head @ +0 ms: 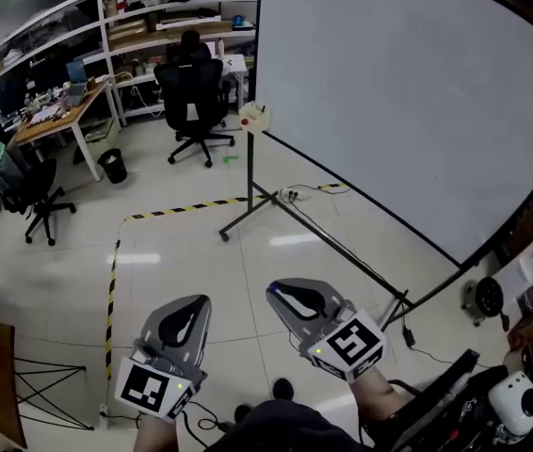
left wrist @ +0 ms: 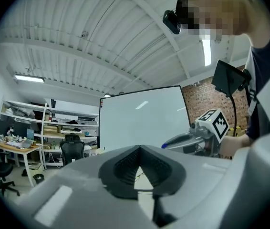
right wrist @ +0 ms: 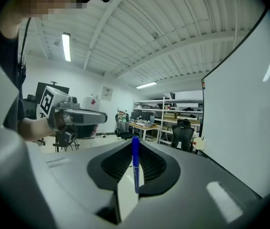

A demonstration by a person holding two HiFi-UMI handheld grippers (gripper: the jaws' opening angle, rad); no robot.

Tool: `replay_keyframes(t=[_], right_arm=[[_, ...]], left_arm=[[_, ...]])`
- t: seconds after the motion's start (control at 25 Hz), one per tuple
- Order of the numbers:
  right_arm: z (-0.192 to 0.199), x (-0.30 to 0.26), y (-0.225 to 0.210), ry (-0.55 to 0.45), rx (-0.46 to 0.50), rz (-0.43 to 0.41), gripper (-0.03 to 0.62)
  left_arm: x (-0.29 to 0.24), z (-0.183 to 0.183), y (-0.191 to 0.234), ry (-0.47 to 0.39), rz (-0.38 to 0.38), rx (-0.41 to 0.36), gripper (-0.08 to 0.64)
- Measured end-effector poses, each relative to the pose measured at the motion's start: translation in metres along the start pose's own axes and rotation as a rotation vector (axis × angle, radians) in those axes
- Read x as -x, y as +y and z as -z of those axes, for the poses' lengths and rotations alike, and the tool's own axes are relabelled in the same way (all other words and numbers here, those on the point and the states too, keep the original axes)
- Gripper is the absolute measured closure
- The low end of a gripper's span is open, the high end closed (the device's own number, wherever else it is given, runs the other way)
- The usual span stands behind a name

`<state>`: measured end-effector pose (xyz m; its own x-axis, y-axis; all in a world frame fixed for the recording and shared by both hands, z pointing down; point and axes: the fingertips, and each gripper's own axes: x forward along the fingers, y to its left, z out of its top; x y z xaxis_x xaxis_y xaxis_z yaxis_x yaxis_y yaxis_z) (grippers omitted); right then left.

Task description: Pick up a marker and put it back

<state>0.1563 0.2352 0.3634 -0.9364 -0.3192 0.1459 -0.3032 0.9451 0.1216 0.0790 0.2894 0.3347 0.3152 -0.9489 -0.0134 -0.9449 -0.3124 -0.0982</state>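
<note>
My right gripper (head: 283,293) is shut on a blue marker (right wrist: 135,163), which stands upright between its dark pads, cap end past the jaw tips. Seen from the left gripper view, the marker's blue tip (left wrist: 164,146) pokes out of the right gripper (left wrist: 192,138). My left gripper (head: 194,305) hangs beside it on the left, shut, with its tips meeting and nothing between them (left wrist: 140,149). Both grippers are held low over the floor, short of the big whiteboard (head: 408,92). A small tray (head: 254,116) is fixed at the board's left edge.
The whiteboard stand's legs (head: 248,210) spread over the floor ahead, with cables along its foot. Yellow-black tape (head: 191,207) marks the floor. A black office chair (head: 194,88), a desk (head: 55,111), a bin (head: 113,165) and shelves stand farther off. Camera gear (head: 511,403) sits at my right.
</note>
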Motion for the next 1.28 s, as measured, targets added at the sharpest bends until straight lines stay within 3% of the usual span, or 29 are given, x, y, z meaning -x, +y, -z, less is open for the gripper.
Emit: replay_keyframes(t=[0.32,0.76,0.92,1.28], right_arm=[[-0.012,0.010,0.057,0.036,0.058,0.044,0.548],[-0.004,0.076,0.055,0.032,0.032,0.146,0.548],[0.005,0.110,0.041,0.016,-0.025,0.171,0.548],[0.030,0.181,0.003,0.015,-0.058,0.212,0.548]], left_arm=[[0.041,0.001,-0.012,-0.022,0.070,0.002,0.557],[0.034,-0.004,-0.071,-0.013,0.170,-0.031,0.557],[0.015,-0.006,-0.106,-0.001,0.201,-0.037,0.557],[-0.026,-0.005,-0.176,0.027,0.238,-0.066,0.557]])
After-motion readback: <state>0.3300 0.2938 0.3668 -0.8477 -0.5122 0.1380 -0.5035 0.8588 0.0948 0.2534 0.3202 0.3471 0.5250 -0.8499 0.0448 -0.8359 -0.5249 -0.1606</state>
